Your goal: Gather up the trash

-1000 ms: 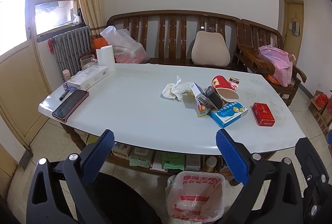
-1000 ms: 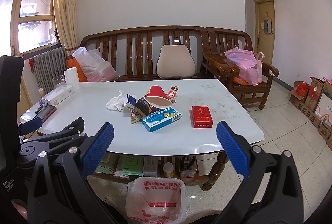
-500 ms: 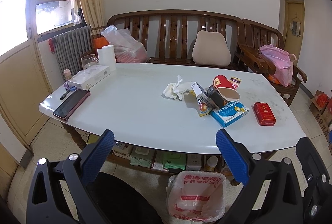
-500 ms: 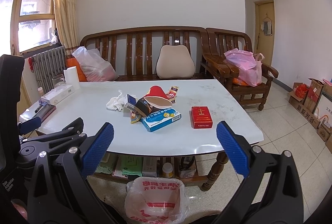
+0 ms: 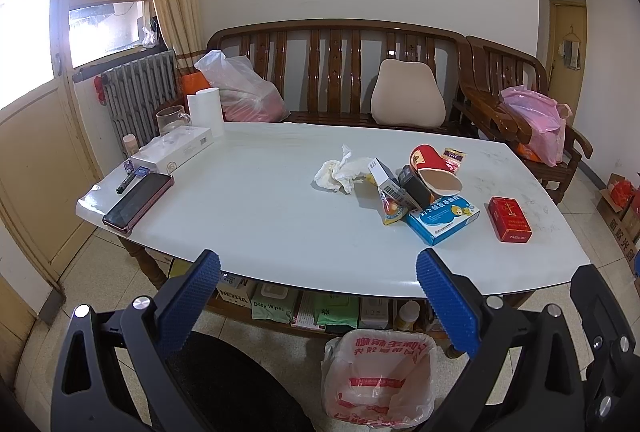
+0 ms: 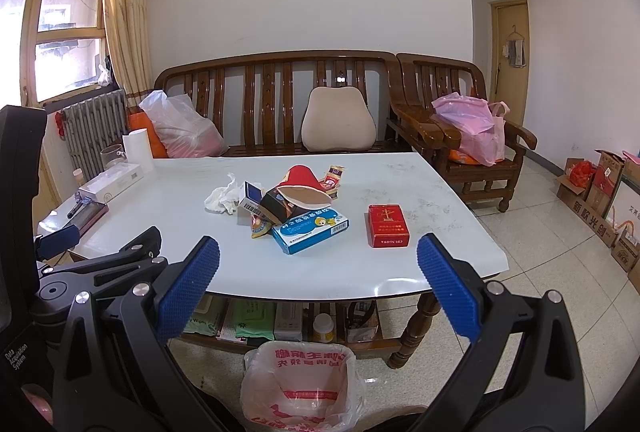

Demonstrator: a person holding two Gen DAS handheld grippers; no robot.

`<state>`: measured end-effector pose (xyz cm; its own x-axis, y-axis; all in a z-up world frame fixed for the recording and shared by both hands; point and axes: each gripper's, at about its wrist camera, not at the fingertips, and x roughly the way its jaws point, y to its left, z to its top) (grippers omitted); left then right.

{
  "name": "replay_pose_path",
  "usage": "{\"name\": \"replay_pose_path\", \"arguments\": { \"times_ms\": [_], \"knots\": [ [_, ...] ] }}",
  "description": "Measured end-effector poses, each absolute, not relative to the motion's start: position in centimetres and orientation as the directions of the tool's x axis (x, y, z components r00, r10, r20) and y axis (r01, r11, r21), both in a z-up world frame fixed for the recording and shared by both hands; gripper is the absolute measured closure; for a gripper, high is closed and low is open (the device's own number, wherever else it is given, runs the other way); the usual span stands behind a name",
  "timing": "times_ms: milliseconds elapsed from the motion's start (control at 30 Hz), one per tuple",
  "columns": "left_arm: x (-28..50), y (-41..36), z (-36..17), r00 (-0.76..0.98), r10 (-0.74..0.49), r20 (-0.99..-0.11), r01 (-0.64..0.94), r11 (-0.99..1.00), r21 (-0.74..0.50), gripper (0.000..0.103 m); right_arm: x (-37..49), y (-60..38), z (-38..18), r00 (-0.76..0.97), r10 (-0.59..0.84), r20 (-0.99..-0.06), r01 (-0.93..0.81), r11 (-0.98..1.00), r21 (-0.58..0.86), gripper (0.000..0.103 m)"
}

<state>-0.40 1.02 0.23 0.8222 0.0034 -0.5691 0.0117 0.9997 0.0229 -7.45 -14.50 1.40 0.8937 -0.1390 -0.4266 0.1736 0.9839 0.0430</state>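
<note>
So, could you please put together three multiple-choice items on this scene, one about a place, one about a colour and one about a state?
1. Where does the bin with the plastic liner stand?
A. on the table
B. on the floor in front of the table
C. on the bench

2. What colour is the flat box lying alone on the table, right of the trash pile?
A. red
B. green
C. black

3. How are the right tongs?
A. shut on the tissue
B. shut on nothing
C. open and empty

Answers:
1 B: the bin sits on the tiled floor below the table's near edge.
2 A: its whole top face is red.
3 C: the blue pads stand wide apart with nothing between them, and the crumpled tissue lies on the table.
</note>
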Motion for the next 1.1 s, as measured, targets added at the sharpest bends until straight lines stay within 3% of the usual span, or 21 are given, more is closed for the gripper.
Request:
{"name": "replay_pose_path", "arguments": {
  "times_ms": [1100],
  "knots": [
    [0.7,-0.4,3.2,0.836,0.025,-0.549,0.008,0.998,0.058,0.007,-6.0,-15.6,3.8,0.910,-0.129,-0.394,0.160,0.986,0.048,0.006]
  ]
}}
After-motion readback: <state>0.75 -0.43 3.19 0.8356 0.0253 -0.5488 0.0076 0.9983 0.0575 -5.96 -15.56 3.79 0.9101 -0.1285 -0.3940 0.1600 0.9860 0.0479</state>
